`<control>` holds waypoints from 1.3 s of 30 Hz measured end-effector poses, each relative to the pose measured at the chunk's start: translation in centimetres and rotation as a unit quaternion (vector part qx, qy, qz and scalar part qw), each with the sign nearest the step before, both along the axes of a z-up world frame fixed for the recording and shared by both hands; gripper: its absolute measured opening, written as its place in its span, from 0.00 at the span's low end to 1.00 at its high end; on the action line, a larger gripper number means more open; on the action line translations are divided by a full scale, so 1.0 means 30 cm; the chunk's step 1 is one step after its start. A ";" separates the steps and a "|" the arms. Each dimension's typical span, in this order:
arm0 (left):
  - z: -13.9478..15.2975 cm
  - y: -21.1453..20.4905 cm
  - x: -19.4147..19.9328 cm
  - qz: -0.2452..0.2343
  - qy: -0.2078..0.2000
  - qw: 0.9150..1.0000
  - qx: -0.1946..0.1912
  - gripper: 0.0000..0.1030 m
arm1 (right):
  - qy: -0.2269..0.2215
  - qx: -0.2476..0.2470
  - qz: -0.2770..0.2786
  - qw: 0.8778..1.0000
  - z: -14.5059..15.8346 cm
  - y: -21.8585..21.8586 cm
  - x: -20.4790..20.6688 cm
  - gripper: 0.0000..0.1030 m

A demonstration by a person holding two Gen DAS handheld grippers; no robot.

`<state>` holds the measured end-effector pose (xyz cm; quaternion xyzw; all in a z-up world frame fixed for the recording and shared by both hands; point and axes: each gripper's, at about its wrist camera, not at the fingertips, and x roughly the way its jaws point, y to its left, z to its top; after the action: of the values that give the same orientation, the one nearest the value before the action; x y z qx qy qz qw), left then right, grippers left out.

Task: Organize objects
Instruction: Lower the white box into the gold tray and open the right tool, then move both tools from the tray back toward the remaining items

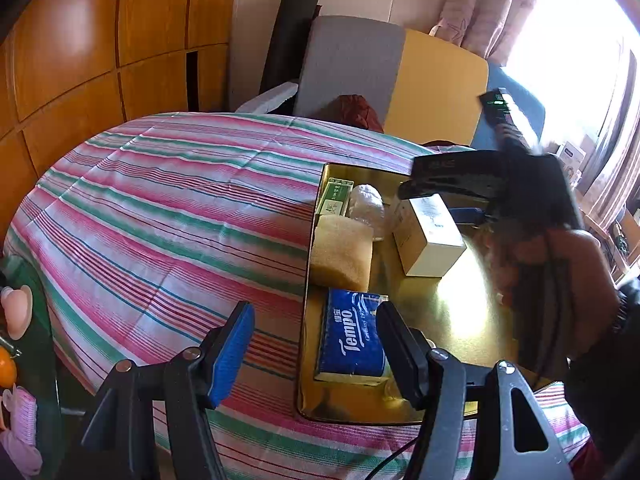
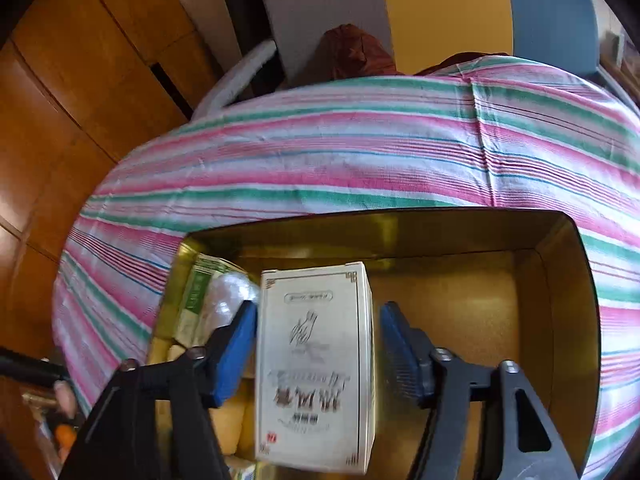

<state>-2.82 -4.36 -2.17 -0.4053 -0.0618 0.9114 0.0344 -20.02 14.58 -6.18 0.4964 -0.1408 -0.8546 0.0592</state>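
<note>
A gold tray (image 1: 452,312) (image 2: 460,300) sits on the striped tablecloth. Along its left side lie a green box (image 1: 335,198) (image 2: 198,292), a clear-wrapped white lump (image 1: 366,200) (image 2: 228,292), a yellow sponge (image 1: 342,252) (image 2: 232,420) and a blue Tempo tissue pack (image 1: 352,340). A white carton (image 1: 430,236) (image 2: 316,360) stands in the tray between the blue pads of my right gripper (image 2: 319,309) (image 1: 440,200); a gap shows at its right side, so the jaws are open. My left gripper (image 1: 316,316) hangs open above the tray's left rim, holding nothing.
The striped cloth (image 1: 168,208) covers a rounded table. Grey (image 1: 352,60), yellow (image 1: 440,84) and blue (image 2: 552,8) chair backs stand behind it, with a dark red bag (image 1: 356,110) on a seat. Wooden cabinets (image 1: 100,40) line the left. Small items (image 1: 16,312) sit at the far left edge.
</note>
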 end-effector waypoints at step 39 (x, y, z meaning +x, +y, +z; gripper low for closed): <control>0.059 0.069 0.042 -0.027 0.031 0.999 -0.024 0.62 | 0.074 0.087 0.109 0.987 0.175 0.136 0.420 0.68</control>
<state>-1.56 -2.29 -0.39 -0.3790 -0.0276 0.9236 0.0510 -7.43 18.65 -0.93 0.4473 -0.0058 -0.8864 0.1191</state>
